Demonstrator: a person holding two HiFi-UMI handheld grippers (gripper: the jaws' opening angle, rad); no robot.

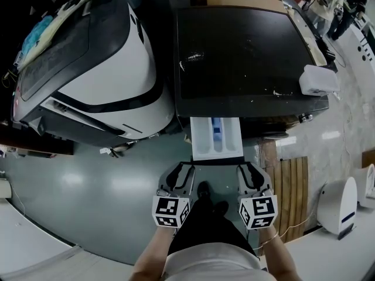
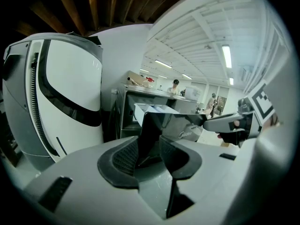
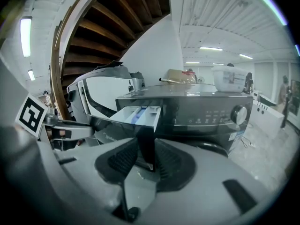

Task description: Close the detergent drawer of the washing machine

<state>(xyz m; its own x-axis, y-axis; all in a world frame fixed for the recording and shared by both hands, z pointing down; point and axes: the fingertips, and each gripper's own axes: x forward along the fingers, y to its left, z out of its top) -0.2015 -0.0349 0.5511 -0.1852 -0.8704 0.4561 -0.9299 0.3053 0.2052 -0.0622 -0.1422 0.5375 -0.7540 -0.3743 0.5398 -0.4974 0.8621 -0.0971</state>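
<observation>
The dark washing machine (image 1: 246,51) stands ahead of me with its detergent drawer (image 1: 202,139) pulled out, white with a blue insert. In the right gripper view the drawer (image 3: 140,114) juts from the machine's upper left. The drawer's glossy dark front panel (image 2: 180,125) runs between my two grippers. My left gripper (image 1: 180,167) has the panel's left end between its jaws (image 2: 150,146), and no gap shows at either pad. My right gripper (image 1: 253,167) holds the panel's other end (image 3: 112,125) the same way (image 3: 146,149).
A large white and black machine (image 1: 99,69) stands close on the left. A white box (image 1: 316,79) sits on the washer's right corner. A wooden mat (image 1: 293,186) and a white appliance (image 1: 340,204) lie at right. People (image 1: 325,2) stand far behind.
</observation>
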